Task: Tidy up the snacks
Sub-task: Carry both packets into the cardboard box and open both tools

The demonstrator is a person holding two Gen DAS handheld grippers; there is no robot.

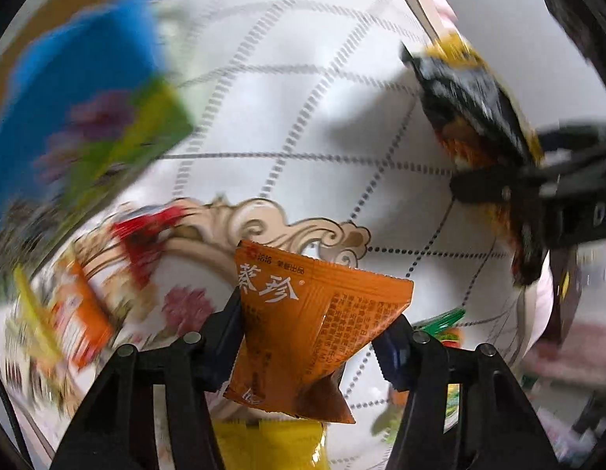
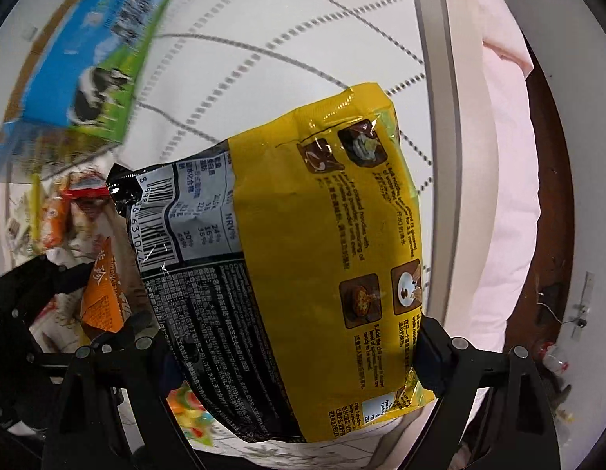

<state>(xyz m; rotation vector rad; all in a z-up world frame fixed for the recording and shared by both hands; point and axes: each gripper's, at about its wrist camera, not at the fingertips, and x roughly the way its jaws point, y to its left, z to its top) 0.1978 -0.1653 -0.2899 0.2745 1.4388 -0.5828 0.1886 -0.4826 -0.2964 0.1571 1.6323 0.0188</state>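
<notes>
An orange snack packet (image 1: 314, 337) with white characters is pinched between the black fingers of my left gripper (image 1: 316, 321), which is shut on it above the white cloth. My right gripper (image 2: 295, 352) is shut on a large yellow and black noodle packet (image 2: 303, 254), held by its sides with the back label facing the camera. In the left wrist view that noodle packet (image 1: 479, 117) hangs at the right in the right gripper (image 1: 538, 192). In the right wrist view the left gripper (image 2: 107, 313) and the orange packet (image 2: 103, 293) sit low at the left.
A white cloth with a dotted grid (image 1: 303, 117) covers the surface. A blue and green milk carton box (image 2: 87, 70) lies at the upper left. Several loose snack packets (image 1: 79, 313) are piled at the left, and a yellow packet (image 1: 271, 446) lies below the left gripper. Pink bedding (image 2: 506, 156) runs along the right.
</notes>
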